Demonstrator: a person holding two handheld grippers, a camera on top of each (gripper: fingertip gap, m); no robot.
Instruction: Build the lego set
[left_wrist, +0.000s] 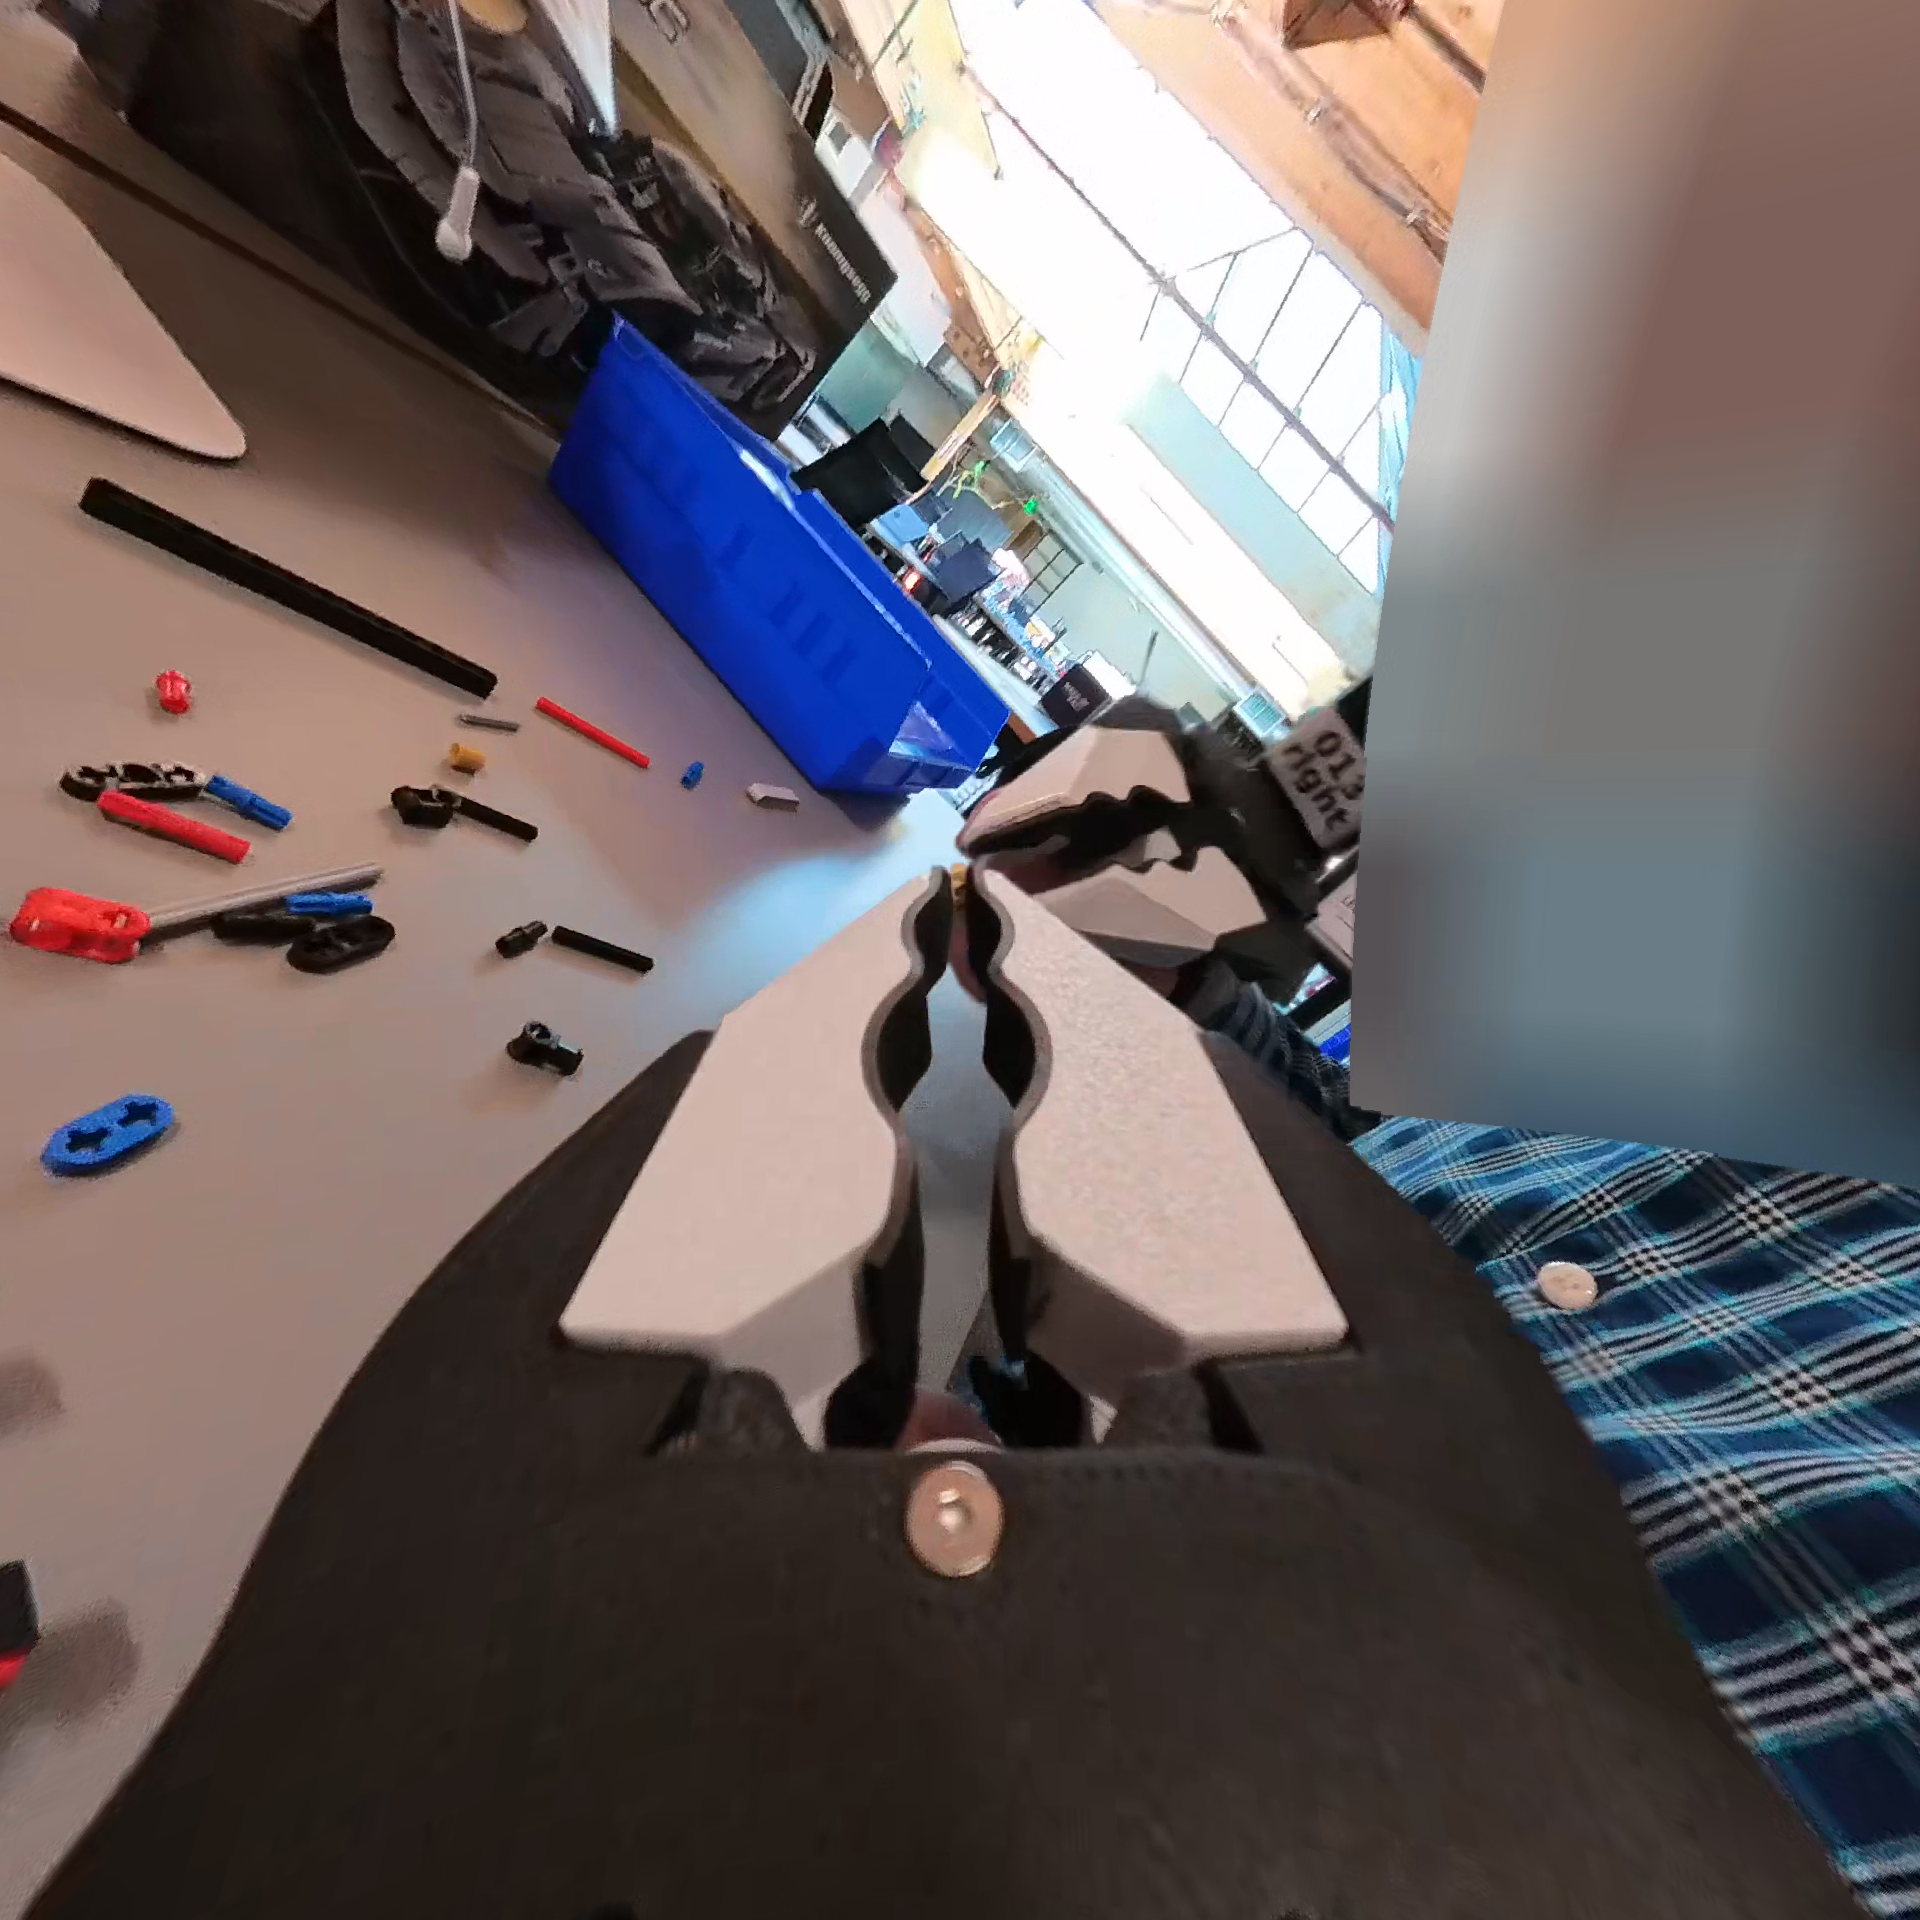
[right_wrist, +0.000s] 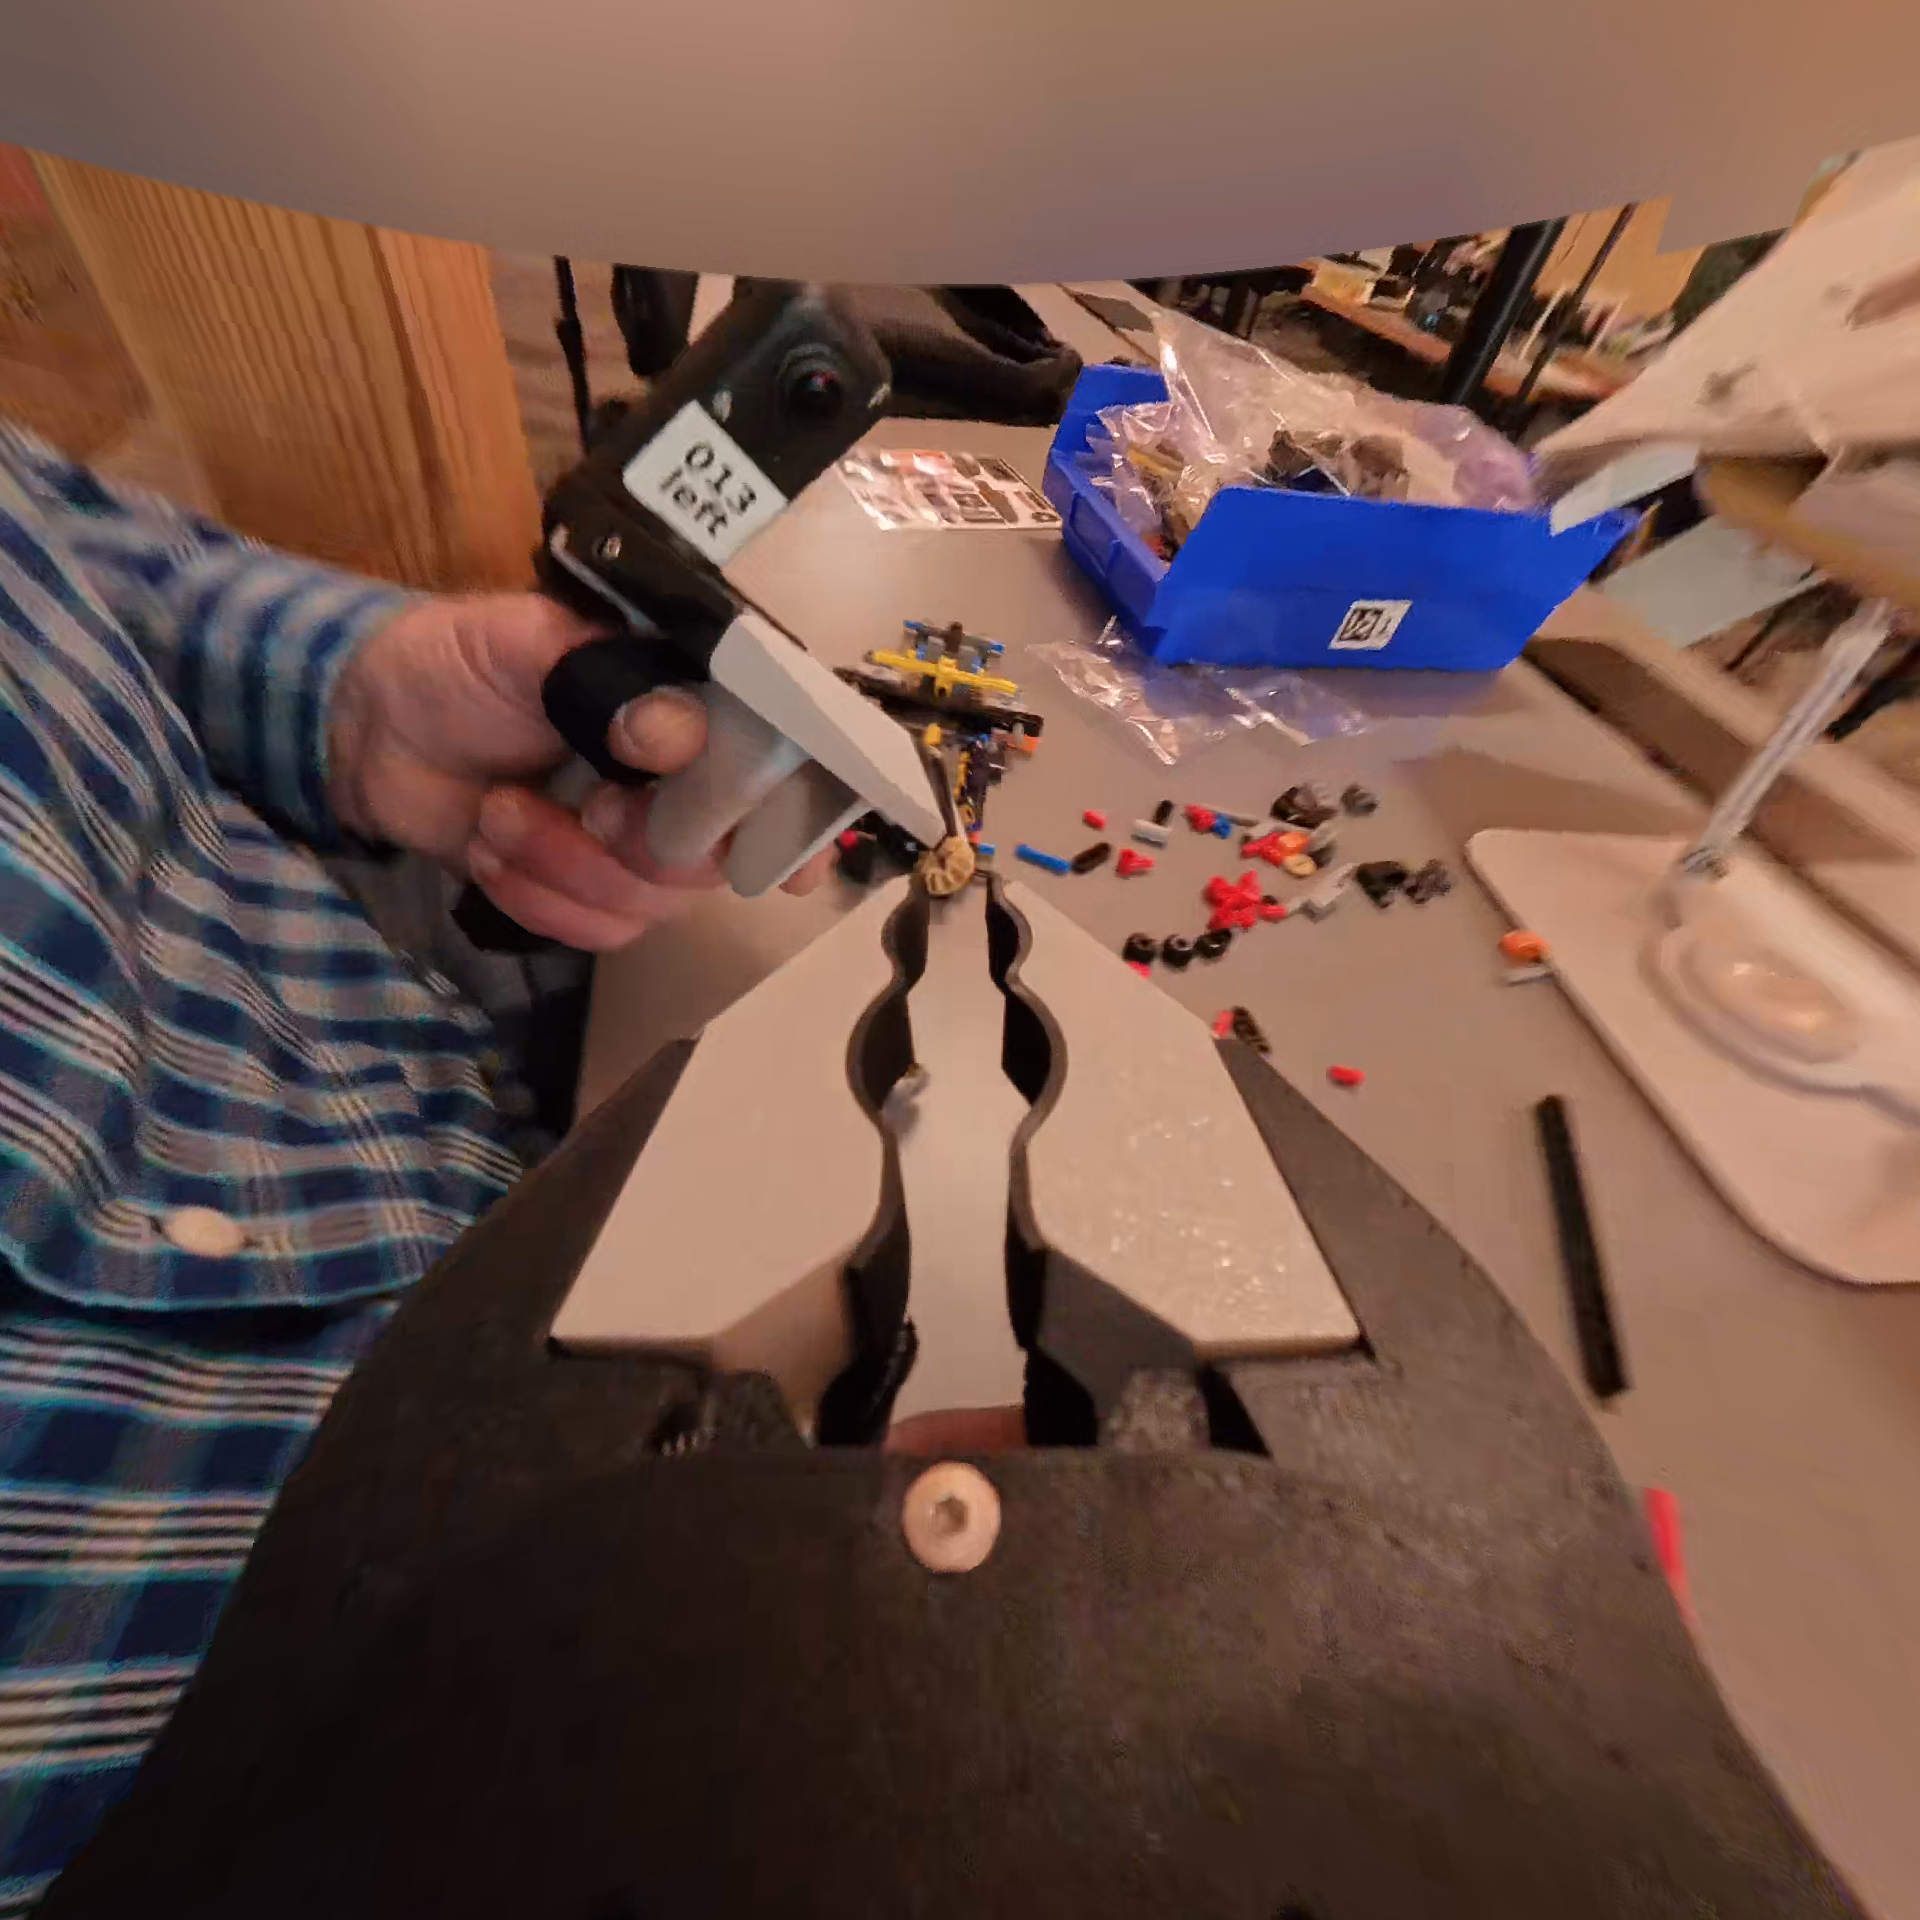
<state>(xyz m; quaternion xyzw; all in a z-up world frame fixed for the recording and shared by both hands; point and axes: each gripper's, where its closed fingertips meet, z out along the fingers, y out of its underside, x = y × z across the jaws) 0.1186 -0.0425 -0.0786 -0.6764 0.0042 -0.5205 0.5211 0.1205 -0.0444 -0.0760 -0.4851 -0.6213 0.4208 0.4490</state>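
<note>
My left gripper (left_wrist: 958, 894) is shut on a small tan gear (left_wrist: 958, 881), held edge-on at its tips above the grey table (left_wrist: 416, 1195). In the right wrist view the left gripper (right_wrist: 940, 836) comes in from the left and the gear (right_wrist: 943, 871) faces the camera. My right gripper (right_wrist: 954, 888) has its jaws a little apart, one tip on each side of the gear; whether they press on it is unclear. It also shows in the left wrist view (left_wrist: 971, 847). A partly built model (right_wrist: 940, 691) lies behind.
Loose red, blue and black parts (right_wrist: 1247, 862) are scattered on the table, also in the left view (left_wrist: 208, 831). A blue bin (right_wrist: 1330, 582) with plastic bags stands behind. A long black beam (right_wrist: 1579, 1247) lies by a white lamp base (right_wrist: 1714, 1091). A plaid-shirted person (right_wrist: 156, 1039) is close. My two grippers' fingertips are within a few centimetres of each other. From either gripper's tips it is about 25 centimetres to the partly built model (right_wrist: 940, 691).
</note>
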